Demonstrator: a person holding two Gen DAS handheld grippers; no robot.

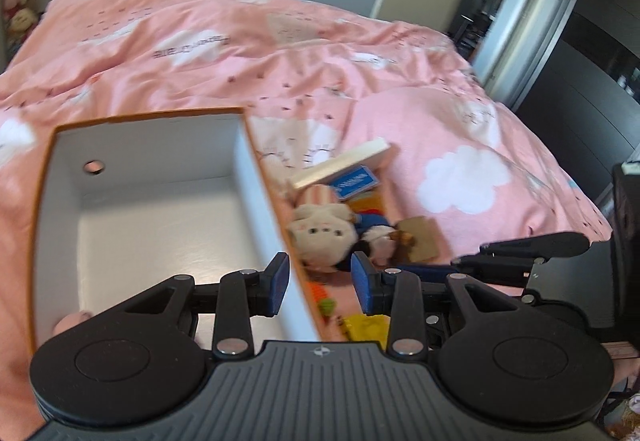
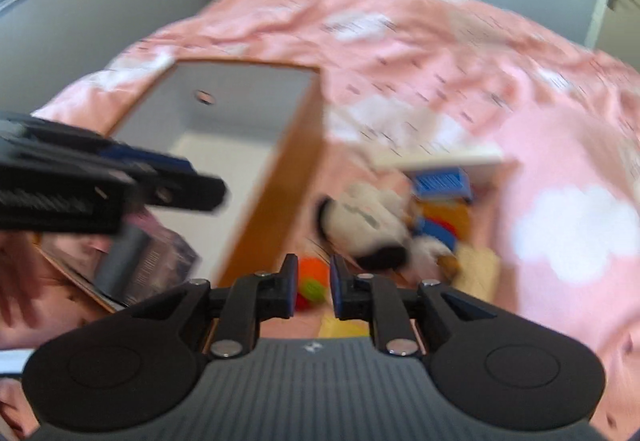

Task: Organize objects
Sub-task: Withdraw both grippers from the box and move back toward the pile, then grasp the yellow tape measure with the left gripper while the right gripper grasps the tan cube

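Both claws are parted and empty: bring your right claw (image 2: 313,287) down squarely over the plush toy (image 2: 368,225), while your left claw (image 1: 320,283) straddles the orange box (image 1: 160,197) wall without pinching it.

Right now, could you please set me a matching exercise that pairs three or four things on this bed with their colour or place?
Things:
1. box
2. plush toy
3. bedcover
4. left gripper

Descriptions:
A. pink with white clouds
B. orange outside, white inside
C. jaws either side of the box wall
D. cream, lying right of the box

Pairs: 1-B, 2-D, 3-A, 4-C
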